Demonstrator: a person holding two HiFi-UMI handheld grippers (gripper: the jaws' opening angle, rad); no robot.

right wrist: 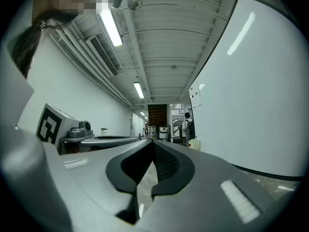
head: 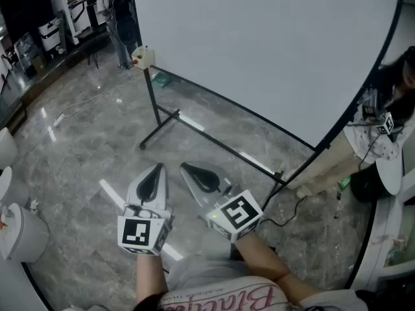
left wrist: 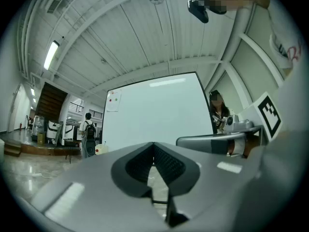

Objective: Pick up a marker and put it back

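No marker shows in any view. My left gripper (head: 157, 168) and right gripper (head: 184, 167) hang side by side over the grey stone floor, both pointing toward a large whiteboard (head: 259, 44) on a black stand. In the left gripper view the left gripper (left wrist: 153, 144) has its jaws shut with nothing between the pads. Likewise the right gripper (right wrist: 153, 142) is shut and empty in its own view. A small cream box (head: 142, 57) with a red dot sits at the board's lower left corner, well ahead of both grippers.
The stand's black legs (head: 159, 118) spread across the floor ahead. A seated person (head: 389, 118) is at the right edge beside the board. White bins (head: 19, 232) stand at the left. A person with a backpack (left wrist: 88, 129) stands far off.
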